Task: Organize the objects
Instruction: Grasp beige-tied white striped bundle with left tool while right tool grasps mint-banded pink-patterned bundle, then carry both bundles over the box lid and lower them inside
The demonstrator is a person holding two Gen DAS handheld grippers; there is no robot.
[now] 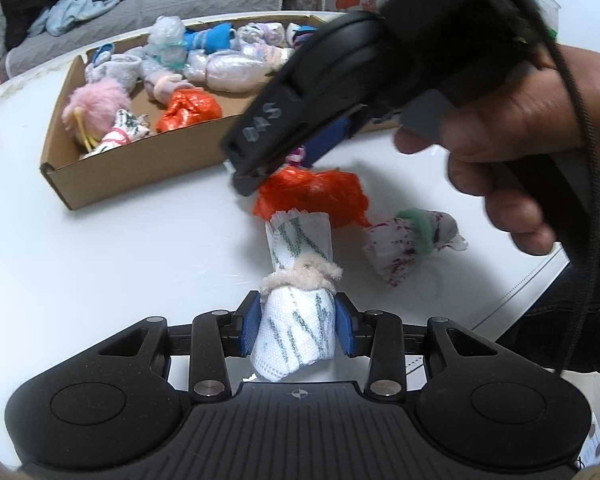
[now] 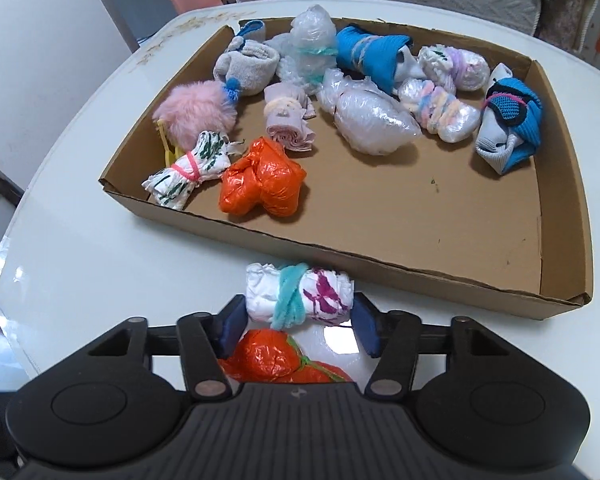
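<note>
On the white counter, just in front of the cardboard tray, we had the left gripper clenched on a white roll with green streaks, its blue pads pressed against both sides below a beige fuzzy tie. Our right gripper straddled a white roll with magenta marks, bound by a teal fuzzy tie; one pad touched its end, but we could not tell whether the other did. An orange plastic bundle lay beneath that gripper, and another white roll with purple speckles lay just beside it. Inside the tray sat many wrapped bundles, among them a pink pompom, an orange bag and blue socks.
</note>
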